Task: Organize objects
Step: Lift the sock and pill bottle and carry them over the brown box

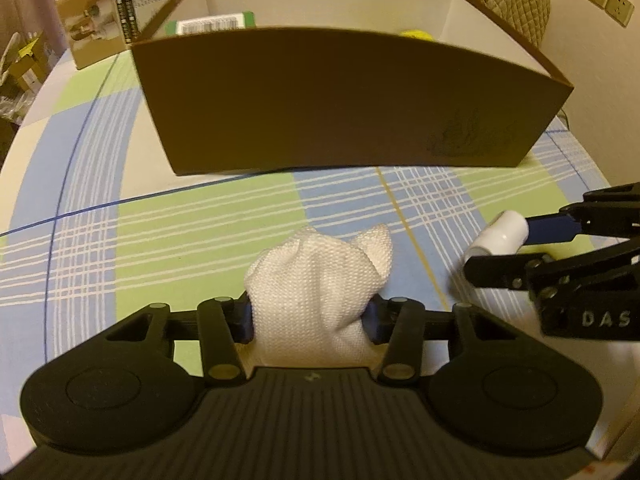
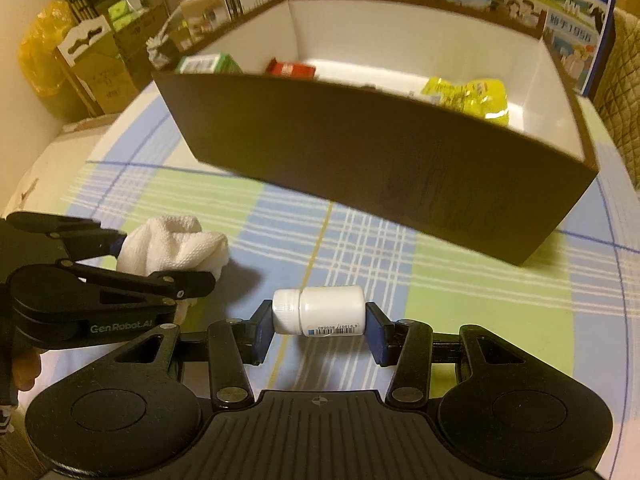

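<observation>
In the left wrist view, a white cloth [image 1: 316, 292] is gripped between the blue pads of the left tongs [image 1: 310, 316], above the checked surface [image 1: 180, 220]. A brown box [image 1: 352, 100] is seen at the far side. At the right, the right tongs [image 1: 504, 248] are seen with a white bottle [image 1: 498, 238].

In the right wrist view, the white bottle [image 2: 320, 310] is clamped sideways by the right tongs [image 2: 318, 330], near the box [image 2: 380, 152]. A green packet [image 2: 208, 64], a red packet [image 2: 290, 68] and a yellow bag [image 2: 472, 94] are seen inside the box. At the left, the cloth [image 2: 176, 248] is held by the left tongs [image 2: 160, 260]
</observation>
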`<state>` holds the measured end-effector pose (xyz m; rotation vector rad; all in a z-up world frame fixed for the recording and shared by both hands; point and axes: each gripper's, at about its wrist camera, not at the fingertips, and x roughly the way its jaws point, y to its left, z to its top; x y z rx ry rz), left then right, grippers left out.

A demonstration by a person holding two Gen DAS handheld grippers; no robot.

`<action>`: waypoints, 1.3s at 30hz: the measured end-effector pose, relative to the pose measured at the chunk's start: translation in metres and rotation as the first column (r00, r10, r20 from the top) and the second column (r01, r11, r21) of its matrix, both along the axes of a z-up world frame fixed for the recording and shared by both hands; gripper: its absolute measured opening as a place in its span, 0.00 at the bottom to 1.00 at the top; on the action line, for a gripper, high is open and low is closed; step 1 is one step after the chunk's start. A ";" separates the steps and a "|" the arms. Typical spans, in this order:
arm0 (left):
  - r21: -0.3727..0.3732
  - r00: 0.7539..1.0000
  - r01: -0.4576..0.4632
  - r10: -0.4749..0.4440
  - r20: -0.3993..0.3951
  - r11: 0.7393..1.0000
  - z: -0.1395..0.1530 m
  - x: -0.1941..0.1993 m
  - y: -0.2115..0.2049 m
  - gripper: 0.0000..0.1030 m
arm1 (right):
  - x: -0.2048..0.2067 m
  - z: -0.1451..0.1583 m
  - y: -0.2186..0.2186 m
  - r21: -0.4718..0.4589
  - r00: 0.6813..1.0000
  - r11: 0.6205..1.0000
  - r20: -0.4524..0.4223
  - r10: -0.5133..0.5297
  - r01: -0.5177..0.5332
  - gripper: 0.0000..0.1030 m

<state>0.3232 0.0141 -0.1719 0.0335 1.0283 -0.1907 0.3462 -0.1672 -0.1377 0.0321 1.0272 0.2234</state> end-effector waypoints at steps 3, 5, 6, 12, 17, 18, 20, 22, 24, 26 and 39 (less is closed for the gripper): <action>-0.013 1.000 -0.016 0.016 0.025 1.000 0.012 -0.006 0.004 0.43 | -0.002 0.010 -0.001 0.002 1.000 1.000 0.029 0.002 -0.002 0.43; -0.029 0.999 -0.030 0.031 0.039 0.999 0.021 -0.010 0.008 0.43 | -0.004 0.018 0.000 0.004 0.999 1.000 0.054 0.003 -0.003 0.43; -0.035 0.998 -0.036 0.038 0.046 0.999 0.026 -0.011 0.008 0.43 | -0.005 0.023 0.000 0.008 0.998 1.000 0.066 0.004 -0.005 0.43; -0.064 0.990 -0.053 0.060 0.125 0.997 0.061 -0.013 0.012 0.43 | -0.007 0.055 -0.011 0.039 0.988 0.999 0.154 -0.030 0.024 0.43; -0.078 0.985 -0.029 0.041 0.165 0.997 0.087 -0.005 0.011 0.43 | -0.002 0.082 -0.022 0.072 0.972 0.996 0.222 -0.073 0.058 0.43; -0.075 0.984 -0.022 0.035 0.174 0.997 0.092 -0.003 0.010 0.43 | 0.000 0.087 -0.024 0.074 0.970 0.996 0.230 -0.074 0.059 0.43; -0.073 0.981 -0.008 0.022 0.191 0.997 0.103 0.006 0.008 0.43 | 0.006 0.095 -0.026 0.071 0.967 0.996 0.245 -0.071 0.056 0.43; -0.079 0.979 0.005 0.011 0.204 0.997 0.114 0.016 0.006 0.43 | 0.014 0.103 -0.028 0.064 0.963 0.997 0.261 -0.065 0.050 0.43; -0.085 0.976 0.019 0.000 0.216 0.996 0.123 0.027 0.004 0.43 | 0.022 0.109 -0.030 0.062 0.960 0.997 0.273 -0.060 0.045 0.43; -0.081 0.975 0.033 -0.014 0.223 0.996 0.132 0.043 0.002 0.43 | 0.033 0.113 -0.032 0.054 0.959 0.998 0.277 -0.054 0.041 0.43; 0.041 0.991 0.058 -0.063 0.121 0.997 0.116 0.162 -0.011 0.43 | 0.137 0.086 -0.057 0.062 0.974 0.996 0.215 -0.075 0.063 0.43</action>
